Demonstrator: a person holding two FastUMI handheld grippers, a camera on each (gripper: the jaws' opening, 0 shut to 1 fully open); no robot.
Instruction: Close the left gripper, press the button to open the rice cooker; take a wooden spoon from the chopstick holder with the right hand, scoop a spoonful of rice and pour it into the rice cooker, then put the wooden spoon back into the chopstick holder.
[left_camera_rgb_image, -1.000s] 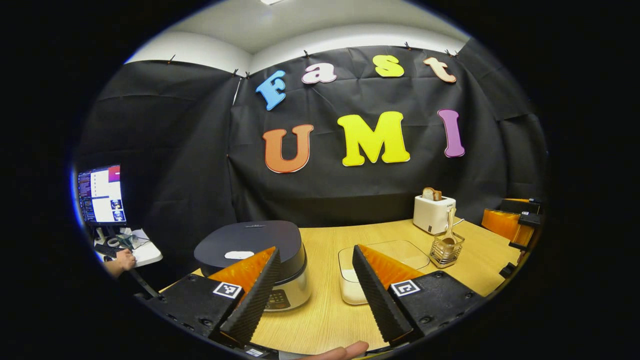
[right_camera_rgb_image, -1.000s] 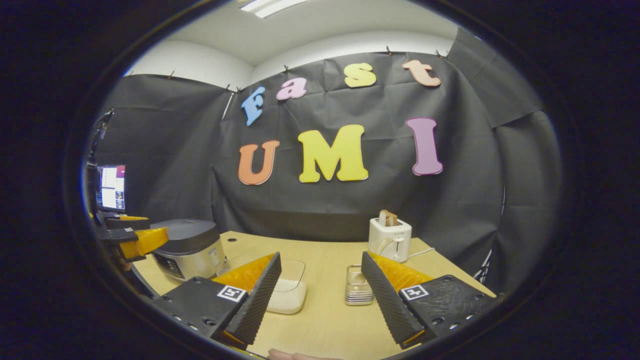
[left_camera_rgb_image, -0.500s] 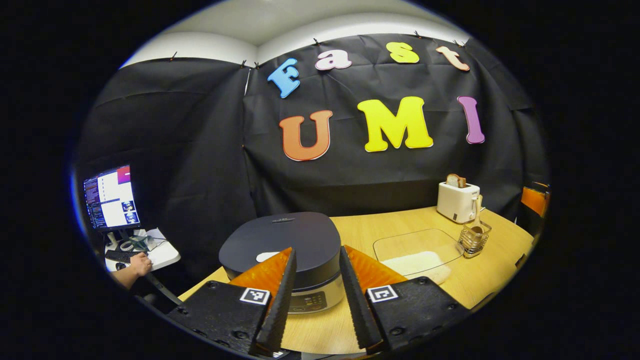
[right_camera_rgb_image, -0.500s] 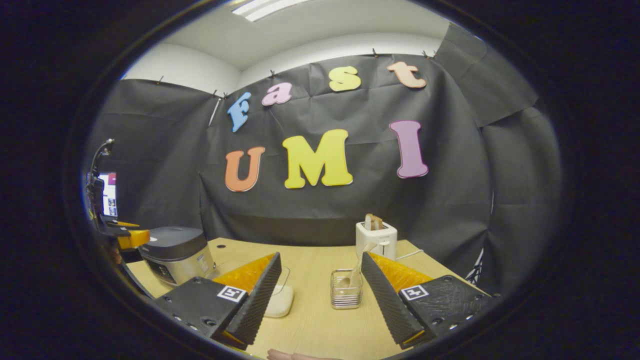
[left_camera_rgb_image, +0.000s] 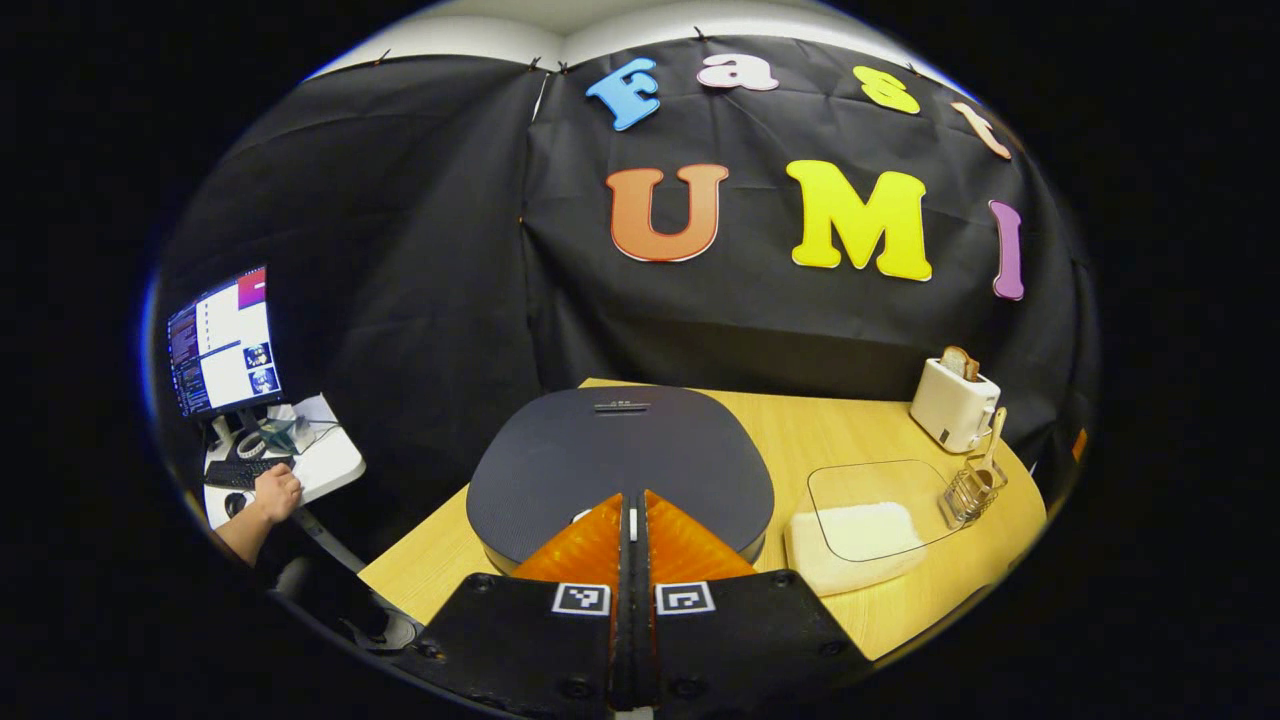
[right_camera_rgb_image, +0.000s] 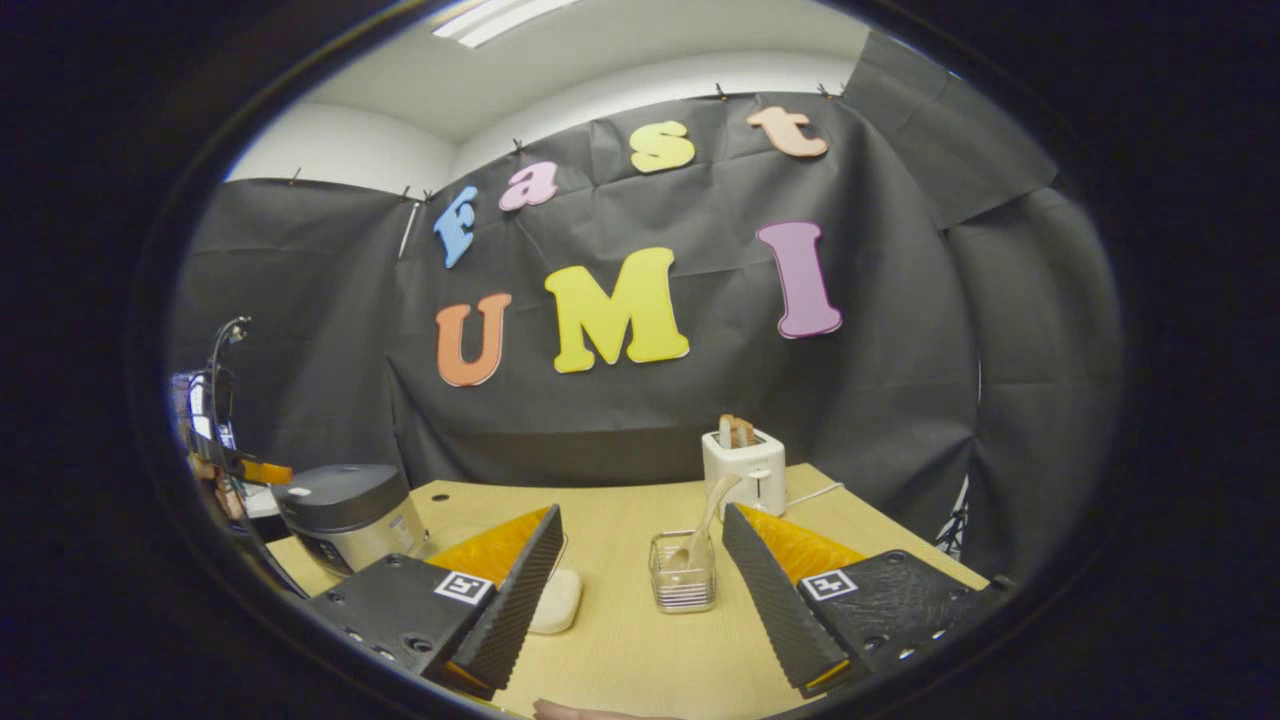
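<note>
Nearest to me in the left gripper view, the left gripper (left_camera_rgb_image: 632, 515) has its jaws pressed together with nothing between them, tips poised over the near edge of the rice cooker (left_camera_rgb_image: 620, 460). The lid is down. I judge the step in hand to be the button press. A pale patch shows just beside the fingertips; I cannot confirm it is the button. Next move: I bring the closed tips down onto the release and push firmly, then clear the lid's swing path.

In the right gripper view, the right gripper (right_camera_rgb_image: 640, 565) has its jaws spread wide and empty, above the table (right_camera_rgb_image: 620, 650). Between the fingers and a little farther stands the chopstick holder (right_camera_rgb_image: 682, 572), with the wooden spoon (right_camera_rgb_image: 705, 525) leaning up and right out of it. The rice container (left_camera_rgb_image: 865, 520) sits right of the cooker. Farthest, by the wall, stands a toaster (right_camera_rgb_image: 745, 470).
</note>
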